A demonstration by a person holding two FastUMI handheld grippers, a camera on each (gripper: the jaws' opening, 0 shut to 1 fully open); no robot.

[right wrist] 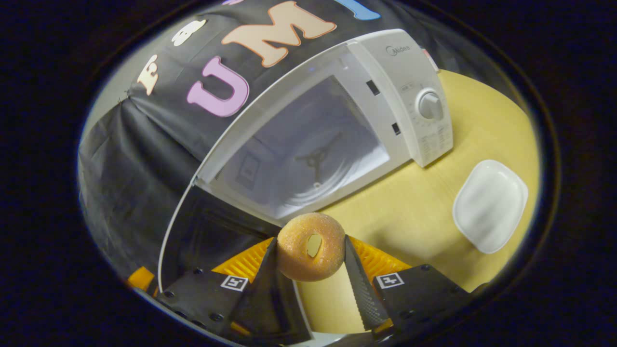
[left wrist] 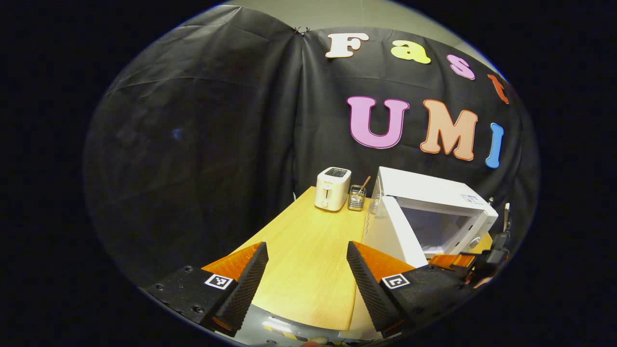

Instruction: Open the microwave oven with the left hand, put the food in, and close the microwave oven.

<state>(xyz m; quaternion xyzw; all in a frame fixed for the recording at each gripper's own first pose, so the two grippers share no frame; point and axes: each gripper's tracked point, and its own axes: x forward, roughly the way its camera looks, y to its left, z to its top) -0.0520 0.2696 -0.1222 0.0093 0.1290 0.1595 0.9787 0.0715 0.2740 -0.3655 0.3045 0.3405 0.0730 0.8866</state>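
Observation:
A white microwave stands on the wooden table with its door swung open toward me. My left gripper is open over the table, left of the door, with nothing between its fingers. In the right gripper view the microwave shows its open cavity and the turntable hub inside. My right gripper is shut on a sugared doughnut, held just in front of the cavity opening. The open door hangs at the left of that view. The right gripper also appears at the microwave's front in the left gripper view.
A white toaster and a small wire holder with sticks stand at the back of the wooden table. A white oval dish lies on the table to the right of the microwave, below its control panel.

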